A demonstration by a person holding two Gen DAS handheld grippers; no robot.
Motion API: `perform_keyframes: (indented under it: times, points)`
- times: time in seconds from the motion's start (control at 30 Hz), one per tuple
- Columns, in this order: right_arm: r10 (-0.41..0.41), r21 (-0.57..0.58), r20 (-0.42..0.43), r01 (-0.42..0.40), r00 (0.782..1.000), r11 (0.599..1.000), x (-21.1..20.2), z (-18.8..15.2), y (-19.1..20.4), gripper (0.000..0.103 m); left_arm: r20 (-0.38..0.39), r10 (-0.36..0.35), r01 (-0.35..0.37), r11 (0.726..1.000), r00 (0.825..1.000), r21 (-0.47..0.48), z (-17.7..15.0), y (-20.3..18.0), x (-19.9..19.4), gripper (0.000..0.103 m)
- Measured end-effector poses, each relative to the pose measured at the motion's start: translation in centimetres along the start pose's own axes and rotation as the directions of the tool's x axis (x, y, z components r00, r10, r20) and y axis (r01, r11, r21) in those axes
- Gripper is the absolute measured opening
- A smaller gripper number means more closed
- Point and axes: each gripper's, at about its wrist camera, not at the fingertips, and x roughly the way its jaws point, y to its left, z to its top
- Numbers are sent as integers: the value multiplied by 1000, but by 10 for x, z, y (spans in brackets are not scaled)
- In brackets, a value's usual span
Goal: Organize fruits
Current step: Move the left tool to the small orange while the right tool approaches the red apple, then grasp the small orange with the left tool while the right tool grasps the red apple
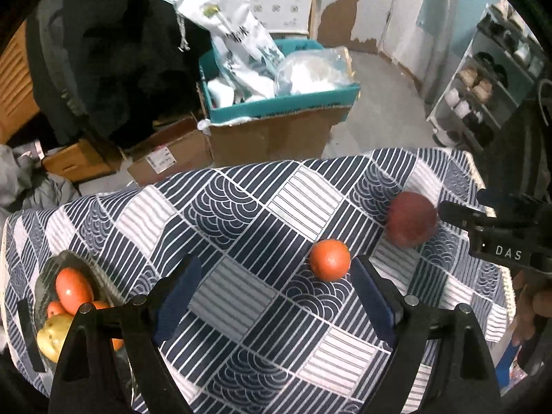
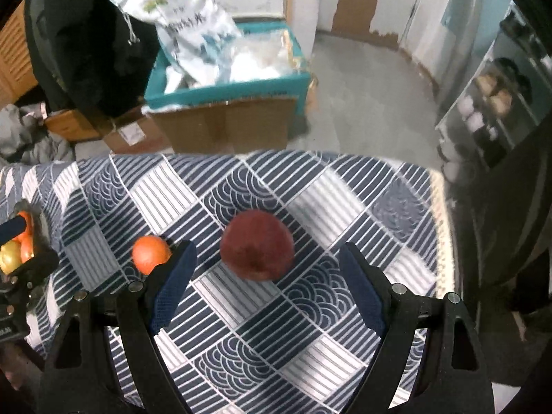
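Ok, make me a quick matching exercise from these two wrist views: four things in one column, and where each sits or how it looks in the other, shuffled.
1. small orange fruit
2. big red fruit
3. plate
4. teal box

A. on the floor beyond the table
B. ahead of the right gripper's open jaws
C. holds several fruits
D. beside the left gripper's finger

1-D, 2-B, 3-C, 4-A

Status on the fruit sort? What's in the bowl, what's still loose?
Done: several fruits already sit in the glass bowl at the table's left. In hand: nothing; the left hand-held gripper and right hand-held gripper are both open and empty. Left: the orange and the red apple lie loose on the tablecloth.
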Motion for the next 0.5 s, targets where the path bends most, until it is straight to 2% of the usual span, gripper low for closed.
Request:
perform_keyframes:
  times: [0.13,0.4,0.5]
  points:
    - [22,15,-26,-22,999,1000,24,3,-1,85,-34,0,1,1000,999,17,3,-6,24,89]
    - [54,11,-80,-53,995,999,62,4,-2,85,-109,-73,70,997,991,-29,0,-12,62,89]
    - [60,13,-98,-59,993,998,71,3,-3,85,-124,-68,67,998,990,-14,-1,-17,72,89]
